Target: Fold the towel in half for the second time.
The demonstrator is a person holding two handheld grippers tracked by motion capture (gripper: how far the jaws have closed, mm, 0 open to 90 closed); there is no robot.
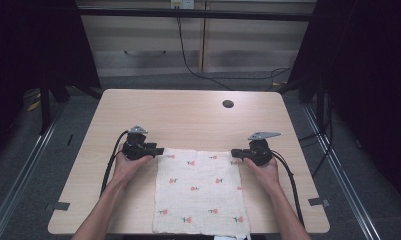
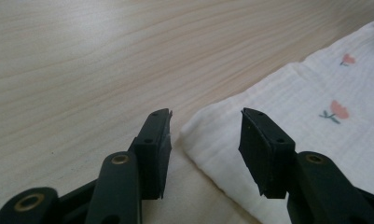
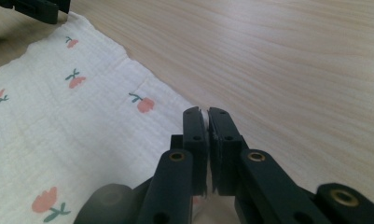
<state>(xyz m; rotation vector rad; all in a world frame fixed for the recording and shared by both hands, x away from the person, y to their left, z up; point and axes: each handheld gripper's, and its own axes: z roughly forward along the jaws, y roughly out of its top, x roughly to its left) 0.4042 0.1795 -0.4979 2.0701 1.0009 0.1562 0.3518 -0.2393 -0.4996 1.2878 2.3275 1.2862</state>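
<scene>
Pale wood table (image 1: 198,115) before grey cabinets (image 1: 153,40), dark surroundings.

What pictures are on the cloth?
Small pink flowers on white cloth; clearest in the right gripper view.

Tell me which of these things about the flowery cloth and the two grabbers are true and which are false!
1. The cloth is white with little pink flowers. True.
2. The right gripper has its jaws closed on a far corner of the cloth. True.
3. The left gripper is closed tight on the cloth. False: its jaws stand apart, with the cloth's corner lying between them.
4. The cloth is rolled into a ball. False: it lies spread flat on the table.
5. A red cup stands on the table. False: the table has a small dark round hole.
</scene>
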